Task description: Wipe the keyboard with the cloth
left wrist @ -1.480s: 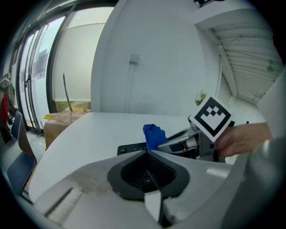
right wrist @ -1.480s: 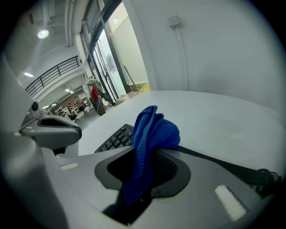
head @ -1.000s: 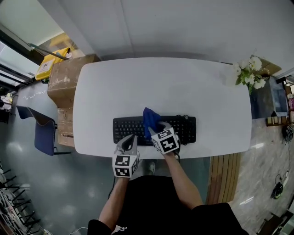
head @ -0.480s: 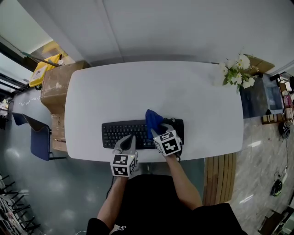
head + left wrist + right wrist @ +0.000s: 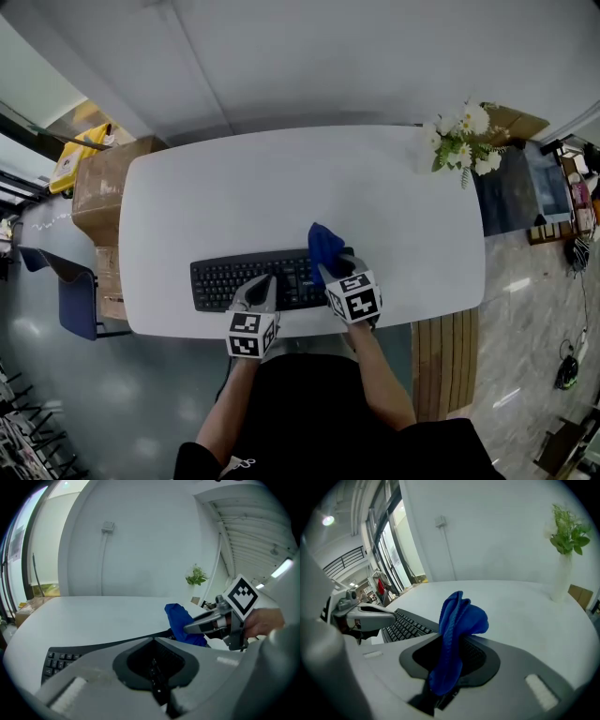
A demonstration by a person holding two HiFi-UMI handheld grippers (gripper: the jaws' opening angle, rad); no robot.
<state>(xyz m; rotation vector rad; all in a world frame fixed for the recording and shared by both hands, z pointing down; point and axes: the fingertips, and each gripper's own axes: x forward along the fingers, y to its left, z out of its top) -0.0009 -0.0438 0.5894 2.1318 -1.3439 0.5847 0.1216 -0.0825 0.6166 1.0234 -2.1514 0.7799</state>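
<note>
White table, lower centre of frame: black keyboard, rigid, apparently steadied by the clenched, empty left hand-held gripper. Right hand-held gripper pinches the blue cloth, bunched, over the keyboard's right end; soft, light, limp, best held by a gathered fold.

1. Head view: bright, even, soft light; faint shadows on white table; strong fisheye bending at edges.
2. Left gripper view: ceiling lamp glares at right; foreground blurred; dark corners.
3. Right gripper view: daylight from windows at left; cloth sharp.
</note>
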